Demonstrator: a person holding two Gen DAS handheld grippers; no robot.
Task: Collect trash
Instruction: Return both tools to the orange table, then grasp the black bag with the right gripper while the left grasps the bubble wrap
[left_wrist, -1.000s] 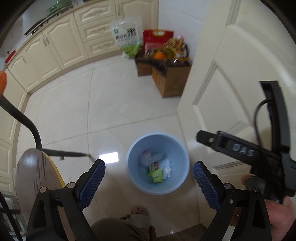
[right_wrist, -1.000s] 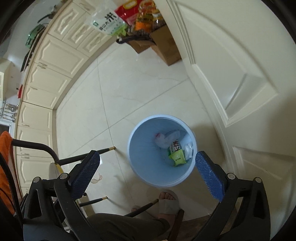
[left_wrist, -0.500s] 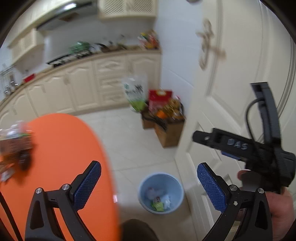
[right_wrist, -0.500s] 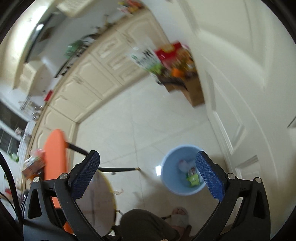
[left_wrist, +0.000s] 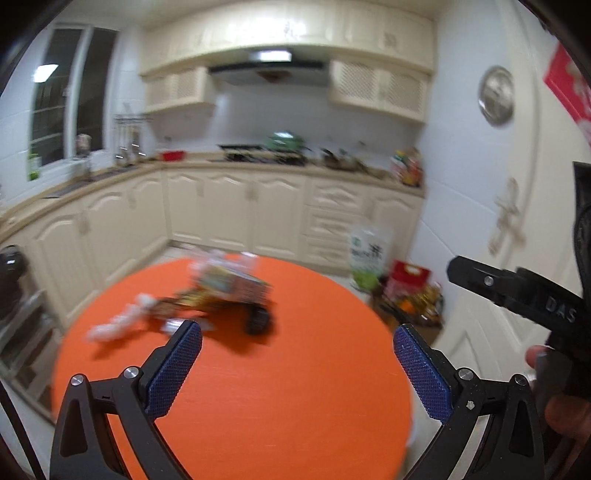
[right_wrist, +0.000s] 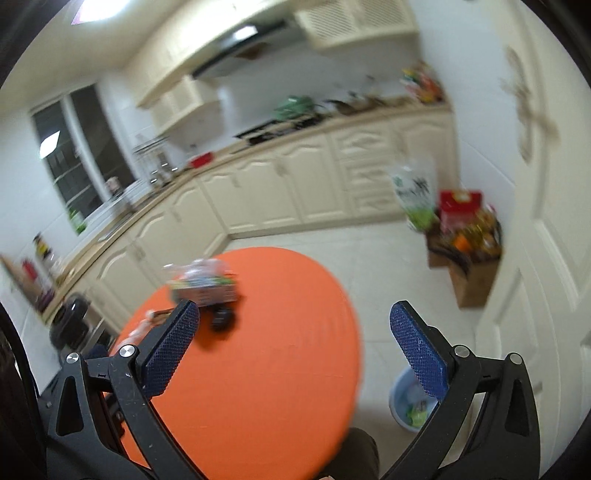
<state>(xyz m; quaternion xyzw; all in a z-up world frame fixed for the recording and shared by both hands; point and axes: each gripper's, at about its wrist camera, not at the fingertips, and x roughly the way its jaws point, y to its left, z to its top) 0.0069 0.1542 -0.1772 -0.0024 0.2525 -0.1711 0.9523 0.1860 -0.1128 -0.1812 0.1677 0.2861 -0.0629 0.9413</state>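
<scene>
Clearly blurred by motion, both views look across a kitchen lined with cream cabinets (left_wrist: 229, 214), a white door (right_wrist: 532, 229) on the right. Filling the foreground is the round orange table (left_wrist: 258, 387). On its far side lies the trash: a crumpled packet pile (left_wrist: 229, 284), a white wad (left_wrist: 118, 325) to its left, and a small dark object (left_wrist: 258, 319) just beside the pile's near edge. On the floor past the table's right edge stands the blue bin (right_wrist: 406, 402), partly hidden behind a finger, with wrappers inside. Further back, a cardboard box (right_wrist: 469, 273) of groceries sits against the door. The left hand-held gripper (left_wrist: 295, 369) hovers over the table, its jaws spread wide with nothing between them. The right hand-held gripper (right_wrist: 295, 343) is likewise spread wide and empty above the table's edge.
</scene>
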